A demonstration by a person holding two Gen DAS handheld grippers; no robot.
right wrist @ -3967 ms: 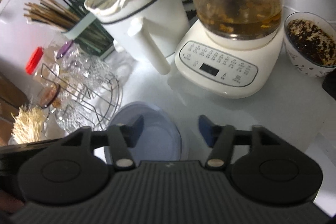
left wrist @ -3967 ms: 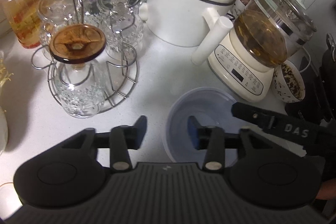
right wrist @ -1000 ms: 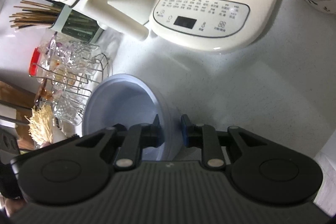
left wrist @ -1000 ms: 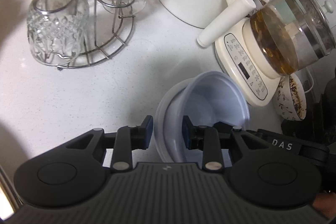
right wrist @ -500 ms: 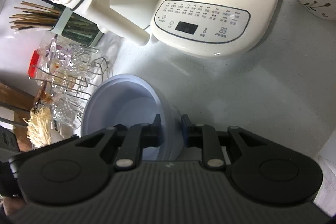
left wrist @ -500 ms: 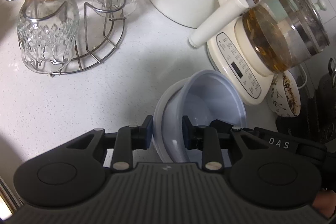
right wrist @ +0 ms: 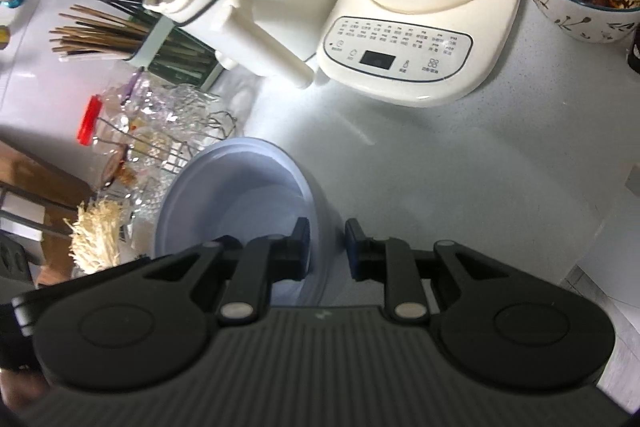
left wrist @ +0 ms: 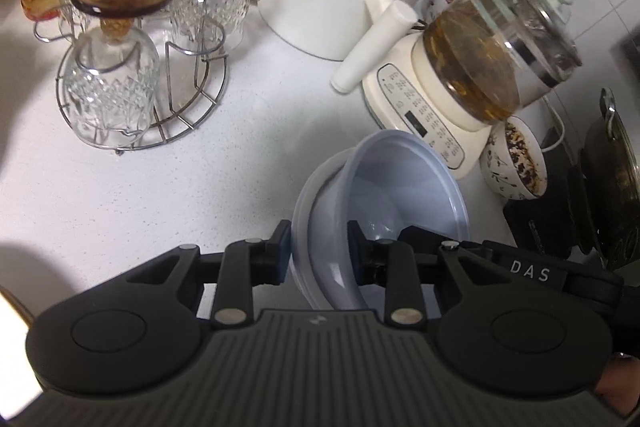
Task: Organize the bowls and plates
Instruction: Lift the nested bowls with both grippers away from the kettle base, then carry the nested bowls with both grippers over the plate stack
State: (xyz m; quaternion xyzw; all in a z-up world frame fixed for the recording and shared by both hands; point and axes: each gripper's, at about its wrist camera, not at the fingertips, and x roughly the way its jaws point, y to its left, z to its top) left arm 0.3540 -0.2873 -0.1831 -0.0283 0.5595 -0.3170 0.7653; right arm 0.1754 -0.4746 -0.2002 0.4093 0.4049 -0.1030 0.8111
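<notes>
Both grippers, left (left wrist: 316, 247) and right (right wrist: 327, 247), clamp opposite rims of the tilted bowl (left wrist: 384, 195) beside the kettle (left wrist: 492, 67); uneven pull could slip it.

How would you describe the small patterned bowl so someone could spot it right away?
Find the cream kettle base with its button panel, under the glass pot of brown tea. Just beside it stands the small white bowl, painted with dark leaf sprigs. It alone holds dark, flaky contents.

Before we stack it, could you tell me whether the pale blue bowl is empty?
Empty, as far as shows: the pale blue bowl has a bare inside in both views, though the jaws hide part.
</notes>
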